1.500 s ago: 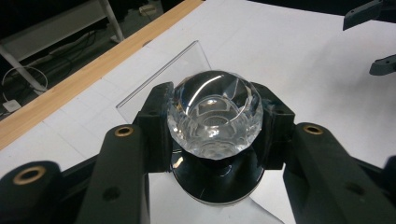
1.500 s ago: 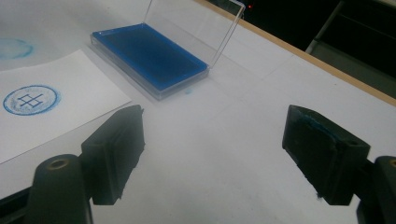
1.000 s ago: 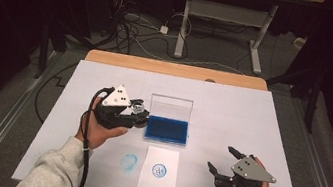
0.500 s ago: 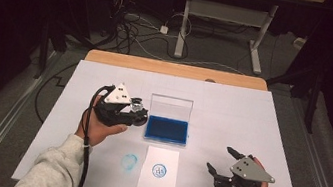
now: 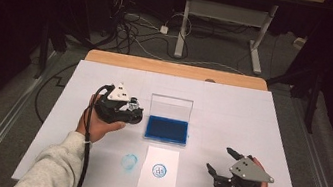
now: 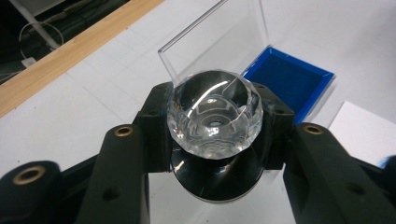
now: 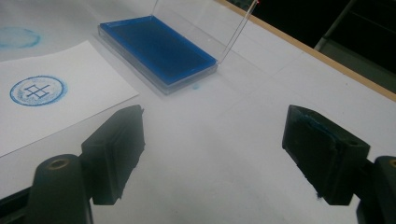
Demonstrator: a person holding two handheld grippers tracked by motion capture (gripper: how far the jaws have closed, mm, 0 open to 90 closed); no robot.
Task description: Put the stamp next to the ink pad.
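I took the ink pad (image 5: 167, 129) as landmark. Left of it, my left gripper (image 5: 132, 114) clenched one clear faceted stamp (image 6: 215, 113), handle toward the camera, kept clear of the table; I judged this kept its inked face off the sheet. One blue ring print (image 5: 130, 161) lay nearer me, left of one paper (image 5: 158, 172) bearing one stamped mark. Pad lid stood open for inking. Far right, my right gripper (image 5: 218, 161) rested released, holding nothing.

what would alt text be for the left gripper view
The left hand-held gripper is shut on a clear faceted stamp with a round black base. Behind it on the white table sits an open blue ink pad with its clear lid upright.
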